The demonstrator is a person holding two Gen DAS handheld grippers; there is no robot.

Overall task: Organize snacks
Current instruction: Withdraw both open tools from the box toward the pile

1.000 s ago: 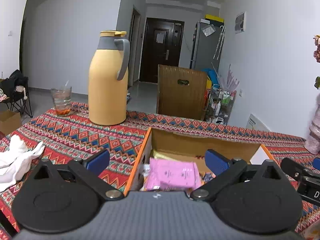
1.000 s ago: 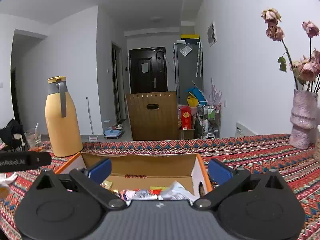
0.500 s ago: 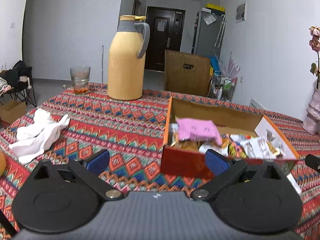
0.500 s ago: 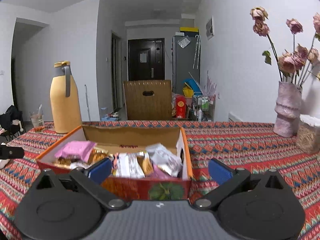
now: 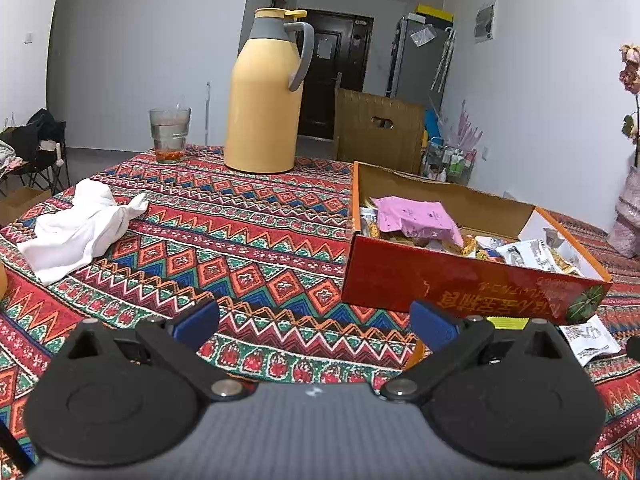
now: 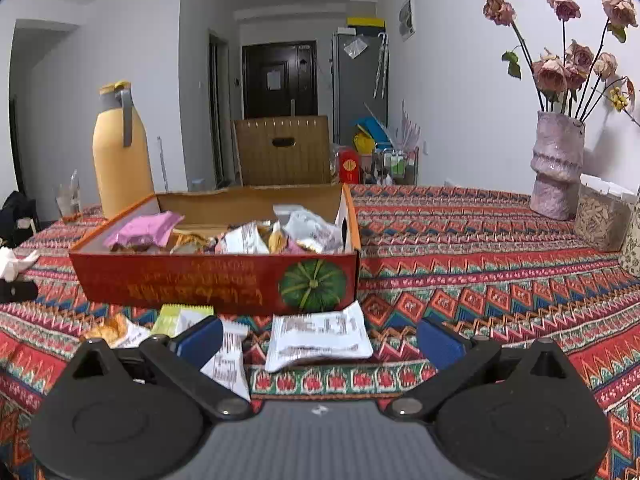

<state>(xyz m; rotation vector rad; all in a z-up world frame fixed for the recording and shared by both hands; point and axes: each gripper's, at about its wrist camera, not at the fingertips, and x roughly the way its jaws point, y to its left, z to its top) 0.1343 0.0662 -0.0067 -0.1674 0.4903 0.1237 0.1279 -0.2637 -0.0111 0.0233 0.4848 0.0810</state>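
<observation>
A red cardboard box (image 6: 216, 280) with a pumpkin picture stands on the patterned tablecloth, full of snack packets, a pink packet (image 6: 144, 230) on top at its left. The box also shows in the left wrist view (image 5: 460, 280). Loose packets lie in front of it: a white packet (image 6: 320, 336), a yellow-green packet (image 6: 176, 316), another white one (image 6: 228, 364) and an orange one (image 6: 106, 330). My right gripper (image 6: 320, 340) is open and empty, just above the loose packets. My left gripper (image 5: 314, 322) is open and empty, left of the box front.
A yellow thermos jug (image 5: 264, 108) and a glass (image 5: 169, 134) stand at the far side. A white cloth (image 5: 80, 224) lies at left. A pink vase of dried roses (image 6: 558, 164) and a clear container (image 6: 600, 216) stand at right. A wooden chair (image 6: 282, 152) is behind the table.
Both grippers have pulled back and up from over the box. The box front and the loose packets before it have come into view. Both jaws stay open.
</observation>
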